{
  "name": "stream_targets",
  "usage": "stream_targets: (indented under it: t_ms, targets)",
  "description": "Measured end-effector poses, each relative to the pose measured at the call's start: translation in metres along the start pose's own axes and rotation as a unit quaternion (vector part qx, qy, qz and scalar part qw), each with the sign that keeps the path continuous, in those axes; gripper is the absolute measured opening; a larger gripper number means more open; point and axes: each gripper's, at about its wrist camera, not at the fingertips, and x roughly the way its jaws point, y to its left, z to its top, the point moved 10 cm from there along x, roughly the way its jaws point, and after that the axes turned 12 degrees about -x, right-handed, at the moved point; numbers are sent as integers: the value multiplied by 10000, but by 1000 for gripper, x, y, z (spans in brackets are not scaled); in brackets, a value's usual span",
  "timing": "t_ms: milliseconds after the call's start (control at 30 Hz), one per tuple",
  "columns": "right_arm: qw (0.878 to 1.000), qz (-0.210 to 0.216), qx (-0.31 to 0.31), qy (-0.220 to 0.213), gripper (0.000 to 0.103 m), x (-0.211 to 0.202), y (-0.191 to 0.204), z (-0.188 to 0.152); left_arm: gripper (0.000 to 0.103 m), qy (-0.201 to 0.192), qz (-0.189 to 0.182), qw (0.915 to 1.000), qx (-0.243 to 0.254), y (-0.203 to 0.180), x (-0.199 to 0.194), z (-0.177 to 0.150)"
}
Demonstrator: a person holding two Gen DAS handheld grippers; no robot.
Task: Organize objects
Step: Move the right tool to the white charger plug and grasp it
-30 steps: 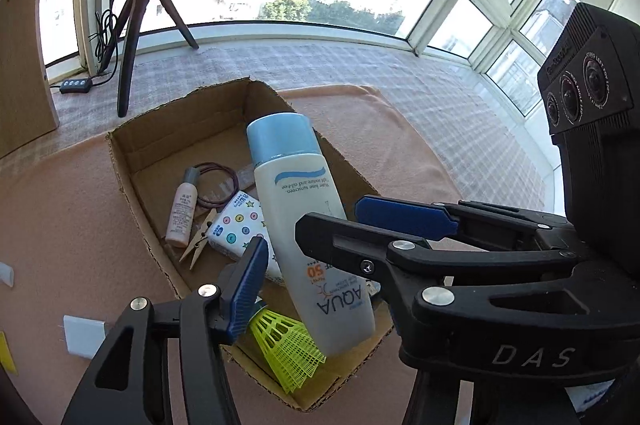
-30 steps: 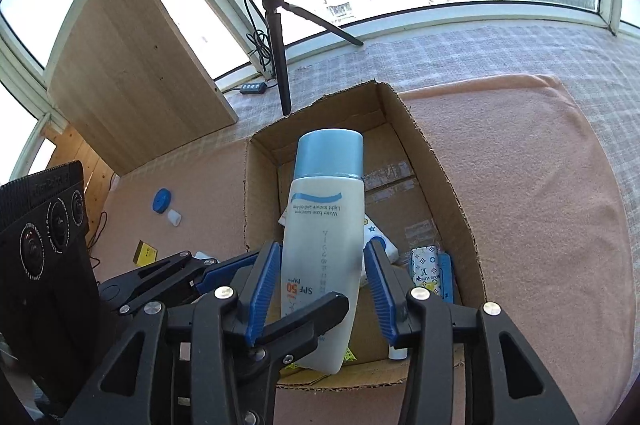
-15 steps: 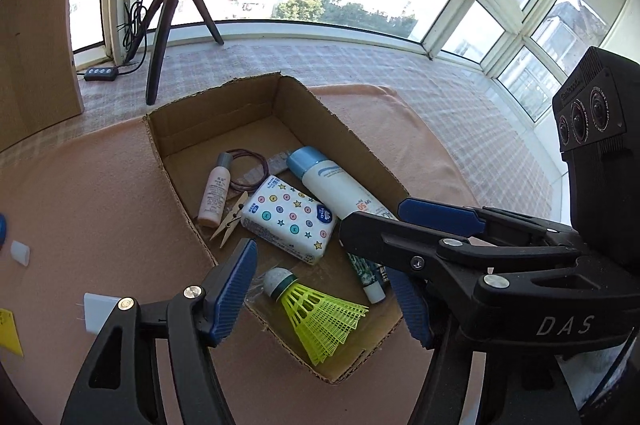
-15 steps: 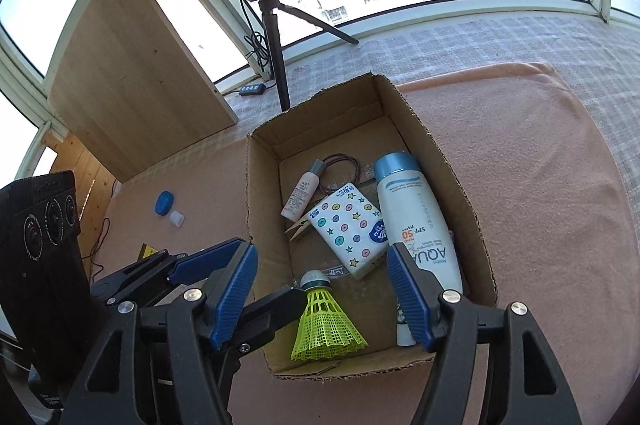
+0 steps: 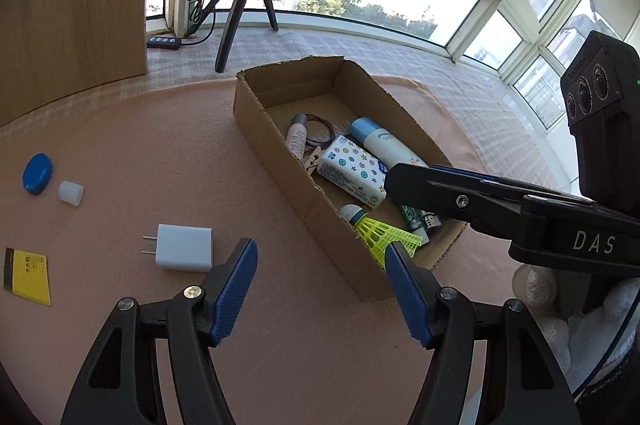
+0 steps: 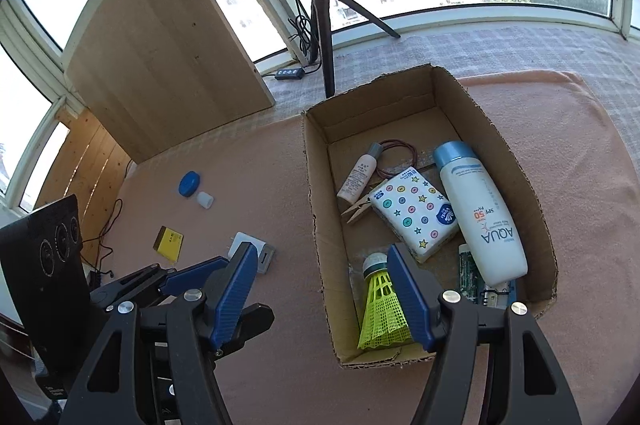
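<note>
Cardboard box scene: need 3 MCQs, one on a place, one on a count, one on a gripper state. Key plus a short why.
1. Where does the sunscreen bottle lie?
A. on the mat left of the box
B. inside the cardboard box, along its right wall
C. between the right gripper's fingers

2. How many items lie loose on the pink mat left of the box?
A. two
B. four
C. six

3. What state is the right gripper in?
A. open, holding nothing
B. shut on the shuttlecock
C. shut on the bottle

Key: 1 B, the bottle lies flat beside the tissue pack. 2 B, blue cap, white cap, charger, yellow card. 3 A, its jaws stand wide apart with nothing between the pads; the shuttlecock lies in the box beyond them.
</note>
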Motion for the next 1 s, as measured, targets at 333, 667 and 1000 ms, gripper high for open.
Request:
stream_targets:
  t_ms: [333, 667, 1000]
  targets:
    - [9968, 183, -628, 454, 64, 51, 66, -3, 70, -108, 339, 9974, -627, 98, -53, -36]
    - [9896, 151, -1023, 1005, 63, 116, 108, -3, 70, -283, 613, 9910, -1153, 171, -102, -65]
    - [9872, -95, -741, 1409, 63, 167, 97, -6, 70, -320, 724, 9879, -1337, 206, -125, -80]
